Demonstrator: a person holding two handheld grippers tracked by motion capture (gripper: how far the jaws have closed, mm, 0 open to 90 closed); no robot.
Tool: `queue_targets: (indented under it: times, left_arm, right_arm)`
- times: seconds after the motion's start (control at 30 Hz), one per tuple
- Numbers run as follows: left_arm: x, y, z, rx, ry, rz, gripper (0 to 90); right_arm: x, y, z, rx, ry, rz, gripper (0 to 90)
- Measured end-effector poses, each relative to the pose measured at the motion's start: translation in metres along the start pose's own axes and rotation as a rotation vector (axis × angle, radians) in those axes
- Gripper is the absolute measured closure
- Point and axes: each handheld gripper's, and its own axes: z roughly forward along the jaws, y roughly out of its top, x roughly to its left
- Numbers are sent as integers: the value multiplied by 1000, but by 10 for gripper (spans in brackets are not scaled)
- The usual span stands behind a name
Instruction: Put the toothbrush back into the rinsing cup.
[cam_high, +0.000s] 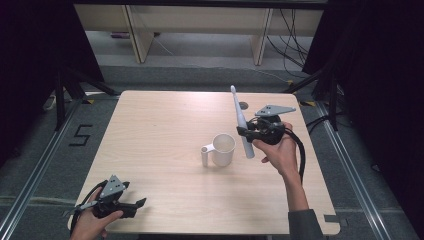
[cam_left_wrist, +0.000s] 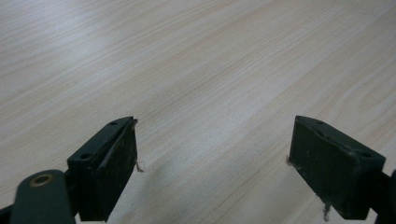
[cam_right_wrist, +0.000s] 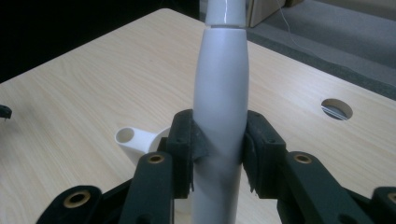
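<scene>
While the white electric toothbrush (cam_high: 241, 122) sits clamped low on its handle, most of its length stands free above the pads, so a quick swing could make it pivot or slide in the grip; that is the main risk as I judge it. It hangs tilted in the air just right of the white cup (cam_high: 223, 149), lower end near the rim, neck pointing toward the table's far edge. A drop short of the opening could strike the rim and tip the cup, which rests unsupported on the table (cam_high: 160, 130) with its handle to the left. Right gripper (cam_high: 246, 133) is clamped on the toothbrush body, palm underneath, forearm coming in from the lower right. Left gripper (cam_high: 140, 204) rests near the table's near-left corner, jaws spread with nothing between, well apart from the cup.
</scene>
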Motion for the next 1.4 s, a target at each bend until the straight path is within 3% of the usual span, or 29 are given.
queue_targets:
  times: [0.23, 0.27, 0.3, 0.43, 0.53, 0.63, 0.7, 0.73, 0.77, 0.9, 0.93, 0.97, 1.03, 1.07, 1.13, 1.23, 1.4]
  left_arm:
    - [-1, 0, 0, 0, 1, -2, 148]
    - [-1, 0, 0, 5, 1, 2, 148]
    - [0, 0, 1, -5, -5, 4, 148]
    - [-3, 0, 2, -23, -6, -18, 148]
    - [-2, 0, 2, -16, -2, -9, 148]
    - [-3, 0, 1, -16, -11, -12, 148]
    - [-3, 1, 1, -24, -8, -15, 148]
    - [-3, 1, 1, -21, -11, -16, 148]
    - [-3, 0, 1, -17, -10, -19, 147]
    - [-3, 0, 0, -24, -9, -20, 148]
    - [-3, 0, 1, -28, -8, -27, 148]
    - [-2, 0, 1, -19, -11, -26, 148]
    - [-2, -1, 3, -28, -6, -26, 147]
    - [-2, 0, 2, -7, -5, -16, 147]
    - [-2, 0, 2, -9, -6, -5, 148]
    - [-2, 1, -1, -11, -16, -6, 147]
    - [-1, 1, 0, -2, -13, -3, 147]
  right_arm:
    - [4, 9, 5, -49, 3, 25, 670]
    - [3, 10, 6, -68, -10, -1, 670]
    - [5, 11, 7, -77, 1, 23, 670]
    - [8, 18, 10, -85, 3, 11, 670]
    - [10, 23, 15, -108, 22, 9, 670]
    - [13, 26, 22, -112, 3, 2, 670]
    - [16, 27, 27, -122, 7, 25, 670]
    - [15, 28, 30, -128, 11, 0, 670]
    - [17, 28, 32, -130, 13, 23, 670]
    - [18, 25, 43, -133, 17, 22, 669]
    - [17, 24, 45, -139, -2, 3, 670]
    - [17, 22, 48, -141, 18, 23, 669]
    - [17, 19, 53, -141, 12, 28, 669]
    - [17, 17, 56, -138, 14, 44, 669]
    - [15, 14, 61, -135, 0, 24, 669]
    - [17, 7, 69, -121, 25, 69, 669]
    - [15, -2, 75, -123, 2, 46, 669]
